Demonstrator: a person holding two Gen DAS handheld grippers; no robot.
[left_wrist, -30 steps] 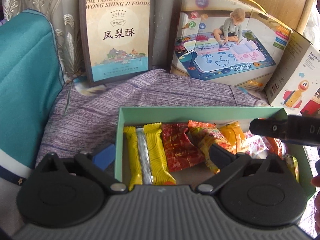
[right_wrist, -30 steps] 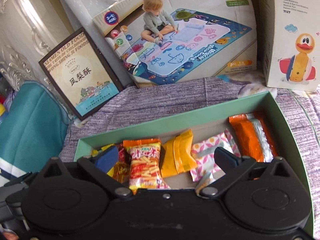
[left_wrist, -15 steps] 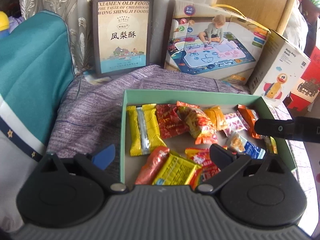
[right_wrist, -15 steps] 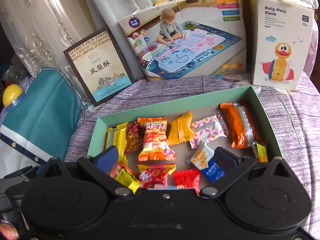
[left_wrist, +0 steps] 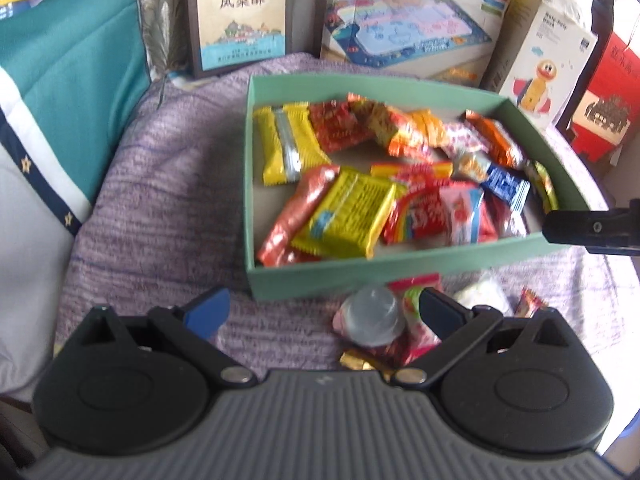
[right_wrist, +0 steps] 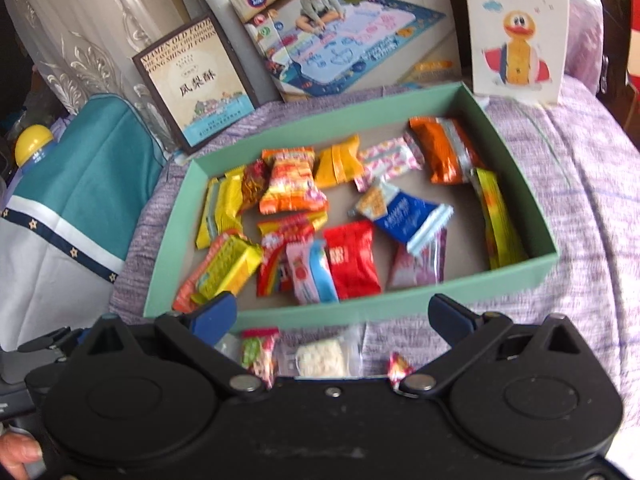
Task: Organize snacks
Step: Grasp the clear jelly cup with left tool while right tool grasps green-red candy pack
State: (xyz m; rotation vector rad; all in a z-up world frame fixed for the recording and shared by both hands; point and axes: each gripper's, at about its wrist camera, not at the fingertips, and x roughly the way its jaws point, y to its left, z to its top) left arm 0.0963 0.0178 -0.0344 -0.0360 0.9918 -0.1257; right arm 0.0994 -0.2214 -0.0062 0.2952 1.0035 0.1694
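A green box sits on the purple cloth and holds several wrapped snacks, among them a yellow bar and a blue packet. Loose snacks lie on the cloth in front of the box: a clear jelly cup, a red-green candy packet, a white snack in clear wrap and a small red candy. My left gripper is open and empty, just before the box's near wall. My right gripper is open and empty above the loose snacks.
Leaning at the back are a pastry box, a drawing-mat box and a duck toy box. A teal cushion lies at the left. A red box stands far right. The right gripper's side shows as a black bar.
Both grippers have pulled back and up from inside the box. The whole box and the loose snacks in front of it have come into view.
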